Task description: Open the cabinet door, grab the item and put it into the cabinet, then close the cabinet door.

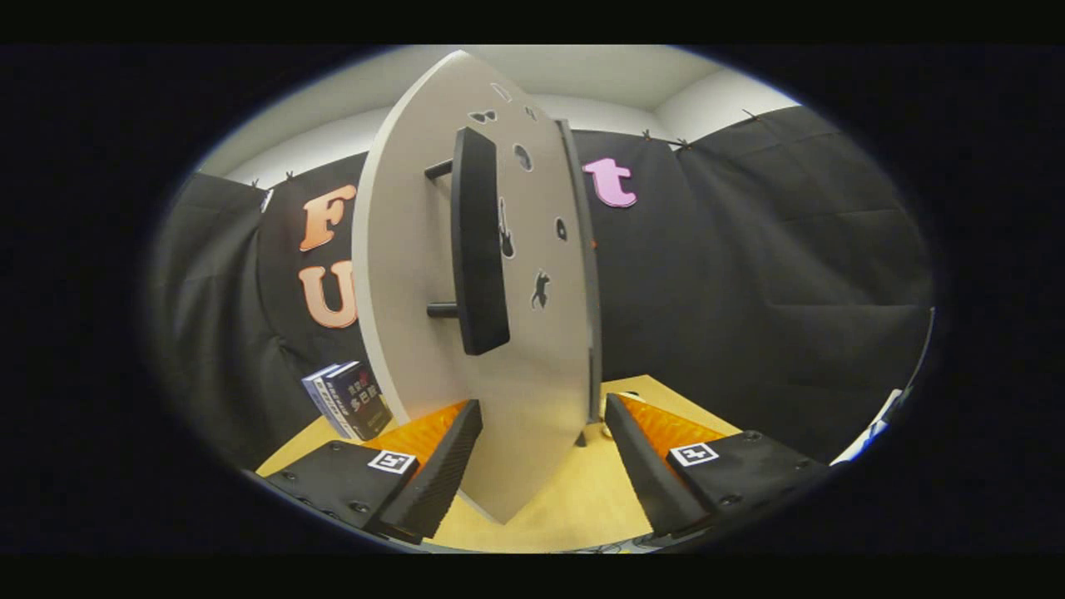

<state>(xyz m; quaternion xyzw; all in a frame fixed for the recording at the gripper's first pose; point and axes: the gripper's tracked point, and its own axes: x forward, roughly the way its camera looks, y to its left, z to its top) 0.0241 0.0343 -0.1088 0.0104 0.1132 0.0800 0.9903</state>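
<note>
The gripper (542,424) is wide open, gripping nothing. The cabinet door (416,274) stands between its fingers, handle (478,241) above. Books (348,401) stand beyond the left finger.

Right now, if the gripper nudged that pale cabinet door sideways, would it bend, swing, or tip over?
Probably swing: the cabinet door looks like a stiff flat panel, unlikely to flex. It stands edge-on between the open gripper fingers, touching neither. Its black handle sits on two posts, likely a firm grip.

Grey cabinet door (416,274), black handle (478,241), orange-and-black tongs (541,466), yellow table (574,499)
</note>
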